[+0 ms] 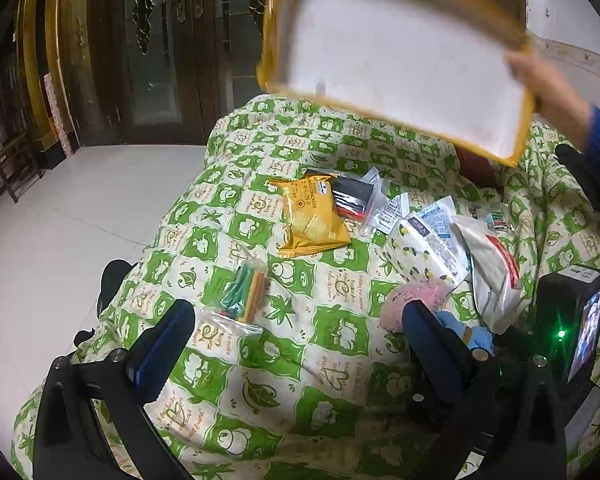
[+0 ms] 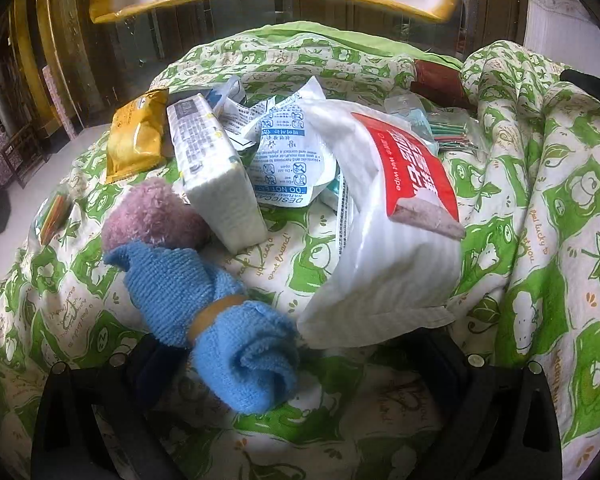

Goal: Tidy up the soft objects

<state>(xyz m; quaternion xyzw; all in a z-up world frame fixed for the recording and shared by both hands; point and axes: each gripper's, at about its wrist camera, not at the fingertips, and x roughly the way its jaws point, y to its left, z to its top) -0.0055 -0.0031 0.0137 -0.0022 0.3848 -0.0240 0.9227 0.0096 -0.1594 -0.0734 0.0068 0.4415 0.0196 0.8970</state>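
Soft items lie scattered on a green-and-cream quilt point(image 1: 308, 344). A yellow cracker packet point(image 1: 312, 216), a bag of coloured sticks point(image 1: 242, 296), a tissue pack point(image 1: 420, 252), a white wet-wipe pack point(image 2: 396, 216), a pink fuzzy ball point(image 2: 156, 212) and a rolled blue cloth point(image 2: 220, 316) show. My left gripper point(image 1: 300, 340) is open and empty above the quilt. My right gripper point(image 2: 296, 364) is open, low on the quilt, with the blue cloth lying between its fingers.
A hand point(image 1: 548, 84) holds a yellow-rimmed white tray point(image 1: 400, 52) tilted in the air above the quilt's far side. A desiccant sachet point(image 2: 288, 152) and clear bags point(image 1: 356, 196) lie among the pile. White tiled floor point(image 1: 80, 208) and dark wooden doors are at the left.
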